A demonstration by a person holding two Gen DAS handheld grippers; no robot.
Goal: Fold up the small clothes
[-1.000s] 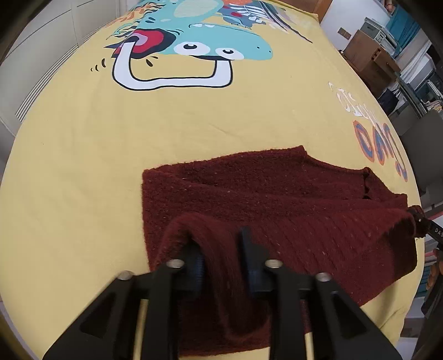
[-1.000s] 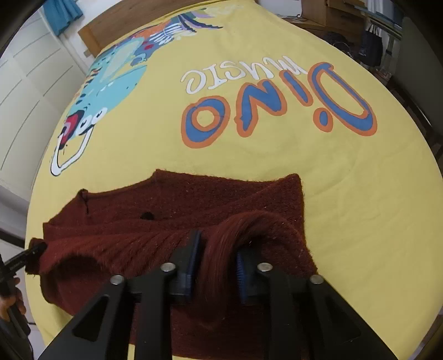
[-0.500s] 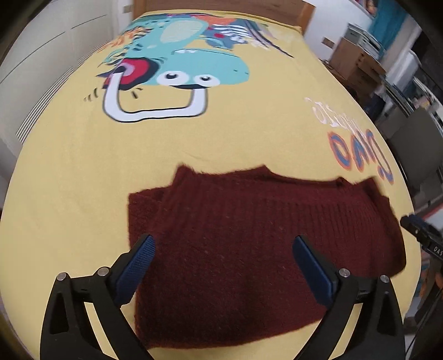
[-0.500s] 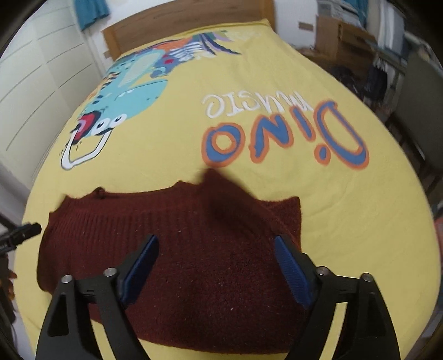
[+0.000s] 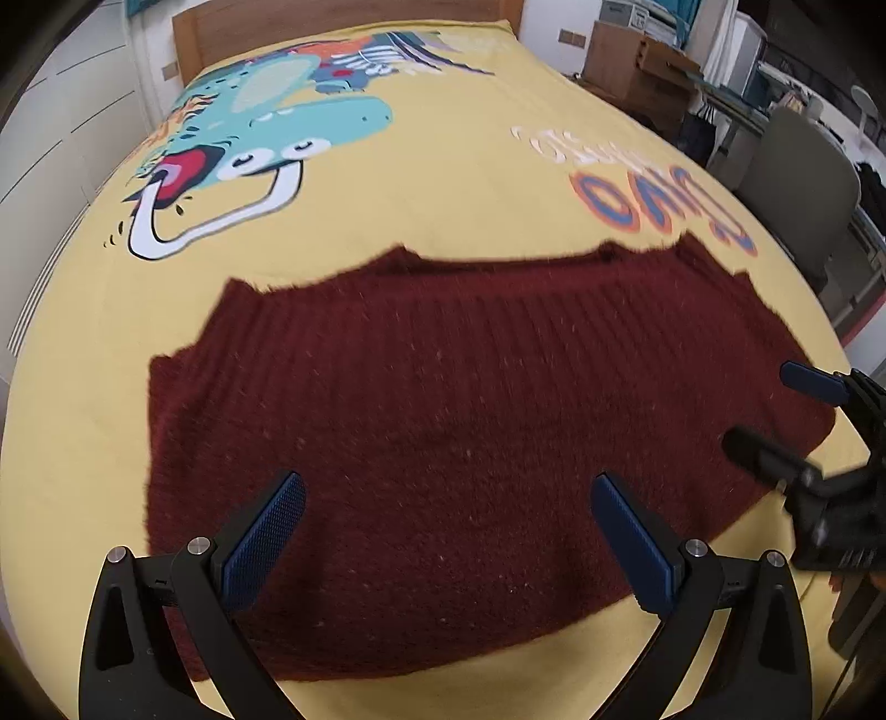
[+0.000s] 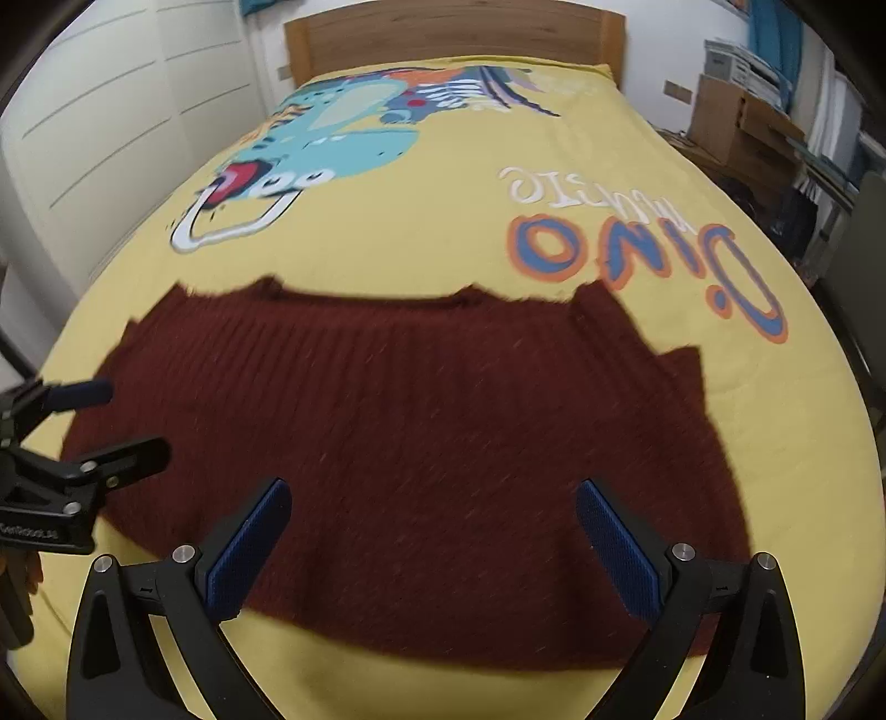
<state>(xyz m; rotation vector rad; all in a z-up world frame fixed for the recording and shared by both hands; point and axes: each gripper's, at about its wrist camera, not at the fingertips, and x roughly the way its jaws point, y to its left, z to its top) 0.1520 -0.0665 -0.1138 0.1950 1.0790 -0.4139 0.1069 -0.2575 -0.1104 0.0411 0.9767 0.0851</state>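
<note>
Lying flat on the yellow bedspread (image 5: 443, 183), the maroon knit sweater (image 5: 443, 432) sat at the near end of the bed, below the dinosaur print (image 5: 266, 138) and the "Dino" lettering (image 6: 637, 249). Left gripper (image 5: 443, 520) was spread wide above the garment, holding nothing. Right gripper (image 6: 432, 526) likewise wide apart, empty. Wooden headboard (image 6: 454, 27) was at the far end.

Bedroom doubling as storage/workspace. A bed with a wooden headboard (image 6: 454, 25) and a yellow dinosaur-print cover (image 6: 443, 221) (lettered "Dino") filled the scene. White panelled wardrobe doors (image 6: 111, 122) stood left; cardboard boxes (image 6: 742, 127), stacked shelves and a grey chair (image 5: 803, 183) crowded the far right.
</note>
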